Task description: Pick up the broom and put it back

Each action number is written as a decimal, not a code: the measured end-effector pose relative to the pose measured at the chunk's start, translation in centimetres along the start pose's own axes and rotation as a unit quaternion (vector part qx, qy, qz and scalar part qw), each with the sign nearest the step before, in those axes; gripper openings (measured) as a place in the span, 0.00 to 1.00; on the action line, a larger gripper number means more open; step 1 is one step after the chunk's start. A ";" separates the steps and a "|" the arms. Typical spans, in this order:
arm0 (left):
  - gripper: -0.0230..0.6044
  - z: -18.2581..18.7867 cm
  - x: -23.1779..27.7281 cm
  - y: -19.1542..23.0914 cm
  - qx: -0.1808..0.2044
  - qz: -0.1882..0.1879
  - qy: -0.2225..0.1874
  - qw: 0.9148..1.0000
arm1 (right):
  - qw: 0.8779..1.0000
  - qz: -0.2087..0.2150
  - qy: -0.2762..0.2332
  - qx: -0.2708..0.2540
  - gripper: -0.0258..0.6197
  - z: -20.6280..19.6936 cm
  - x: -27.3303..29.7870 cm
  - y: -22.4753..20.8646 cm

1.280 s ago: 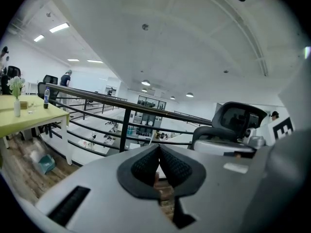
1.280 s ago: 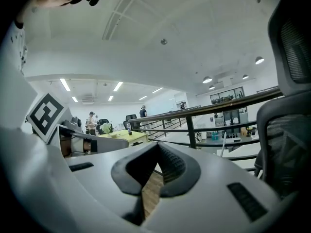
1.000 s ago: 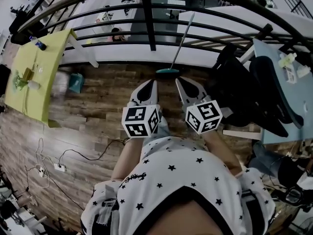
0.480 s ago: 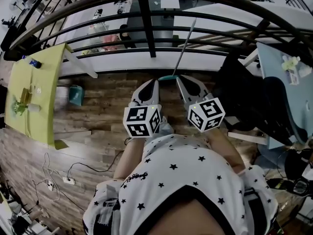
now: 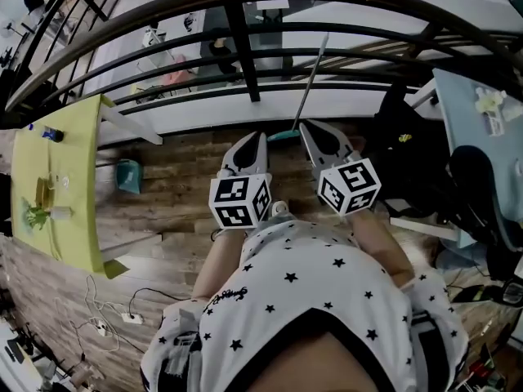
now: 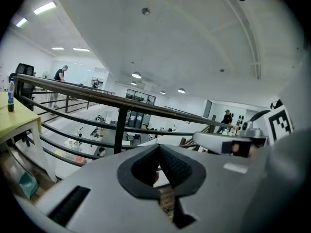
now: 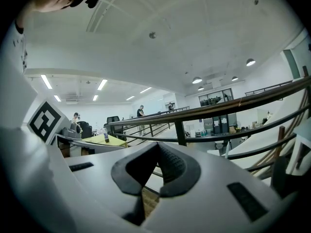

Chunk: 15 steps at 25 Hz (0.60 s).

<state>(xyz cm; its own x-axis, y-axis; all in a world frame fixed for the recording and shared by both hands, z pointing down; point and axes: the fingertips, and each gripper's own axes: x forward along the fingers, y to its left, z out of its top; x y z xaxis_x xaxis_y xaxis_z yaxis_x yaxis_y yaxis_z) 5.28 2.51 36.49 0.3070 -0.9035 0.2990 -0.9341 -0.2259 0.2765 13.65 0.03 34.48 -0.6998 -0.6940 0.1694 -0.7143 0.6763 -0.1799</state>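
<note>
The broom (image 5: 303, 91) leans upright against the black railing (image 5: 242, 49) in the head view; its teal head (image 5: 283, 135) rests on the wooden floor and its pale handle slants up to the right. My left gripper (image 5: 254, 140) and right gripper (image 5: 307, 131) point side by side at the railing, one on each side of the broom head and just short of it. Both are shut with nothing between the jaws. In the left gripper view the left gripper (image 6: 159, 147) faces the rail bars; the right gripper (image 7: 157, 145) does too. Neither gripper view shows the broom.
A yellow-green table (image 5: 58, 167) stands at the left with a teal bin (image 5: 128, 175) beside it. A black chair (image 5: 411, 160) and a light blue table (image 5: 480, 134) crowd the right. A cable and power strip (image 5: 124, 318) lie on the floor behind.
The railing and broom have come closer as the person walked forward. Both grippers advanced with them, still shut and side by side, and the broom head now sits between their tips.
</note>
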 end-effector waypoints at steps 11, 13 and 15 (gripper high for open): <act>0.06 0.1 5.3 4.1 -0.012 -0.016 0.023 1.000 | 0.999 -0.041 0.012 -0.002 0.03 0.1 4.6 -3.6; 0.06 0.0 6.1 4.5 -0.014 -0.014 0.025 0.999 | 0.999 -0.045 0.015 0.000 0.03 -0.1 5.1 -4.3; 0.06 0.1 7.1 4.8 -0.015 -0.014 0.026 0.999 | 0.999 -0.050 0.017 -0.002 0.03 -0.2 5.8 -5.2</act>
<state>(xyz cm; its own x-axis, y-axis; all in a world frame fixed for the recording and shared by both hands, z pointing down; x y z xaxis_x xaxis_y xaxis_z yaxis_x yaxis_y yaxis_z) 2.98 -5.01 39.86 0.3425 -0.8764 0.3386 -0.9194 -0.2384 0.3129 13.32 -7.42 36.60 -0.6247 -0.7493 0.2198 -0.7807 0.6047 -0.1573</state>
